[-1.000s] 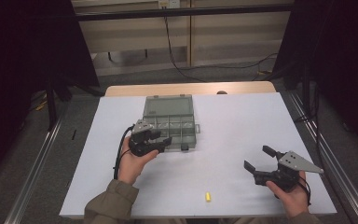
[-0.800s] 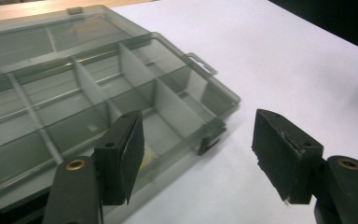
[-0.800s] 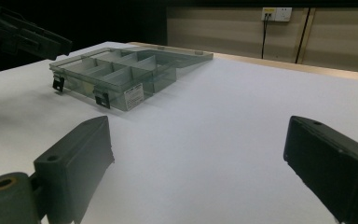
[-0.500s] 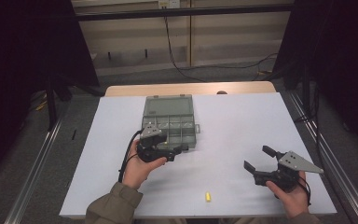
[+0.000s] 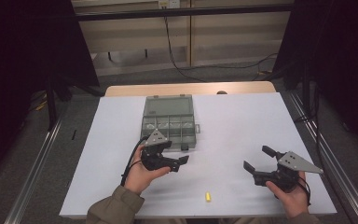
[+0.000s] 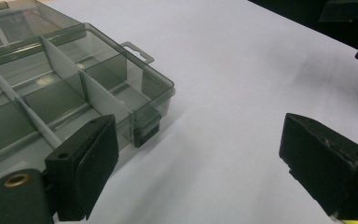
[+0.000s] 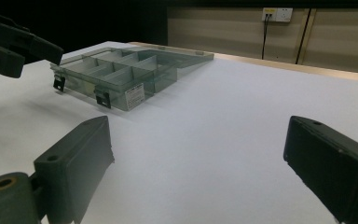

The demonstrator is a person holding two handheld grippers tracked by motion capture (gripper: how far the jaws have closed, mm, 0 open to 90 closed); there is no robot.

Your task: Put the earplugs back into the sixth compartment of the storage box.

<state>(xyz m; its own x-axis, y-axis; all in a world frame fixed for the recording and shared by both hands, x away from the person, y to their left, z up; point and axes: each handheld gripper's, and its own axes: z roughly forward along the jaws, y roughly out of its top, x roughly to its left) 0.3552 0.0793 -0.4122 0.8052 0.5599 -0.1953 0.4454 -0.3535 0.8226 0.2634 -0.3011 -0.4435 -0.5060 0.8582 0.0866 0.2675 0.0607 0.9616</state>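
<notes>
Smoke-grey translucent plastic forms the compartment box (image 5: pixel 169 122), which lies open on the white counter (image 5: pixel 242 121) toward its far edge, left of centre. Its lid (image 5: pixel 168 106) is folded back flat on the far side. Thin dividers split the tray into several compartments; from these views their contents cannot be told. Two dark latches (image 7: pixel 103 99) hang from the near wall of the tray, and a small label sits on the wall beside them.

The left hand-held gripper (image 5: pixel 175 161) is positioned just in front of the near edge of the box, close to it but apart from it, with its jaws pointing toward the counter's right side. Its jaws have just been opening and now stand wide; nothing lies between them. In the left gripper view, one jaw overlaps the tray's near corner in the picture, and a latch (image 6: pixel 145 130) shows just beyond it.

The right hand-held gripper (image 5: pixel 256 159) is held low over the counter near its front right corner, well apart from the box. Its jaws are spread wide and empty, aimed toward the box and the left hand-held gripper.

A small yellow piece (image 5: pixel 208 197) rests on the counter near the front edge, between the two hands and touching neither hand-held gripper.
</notes>
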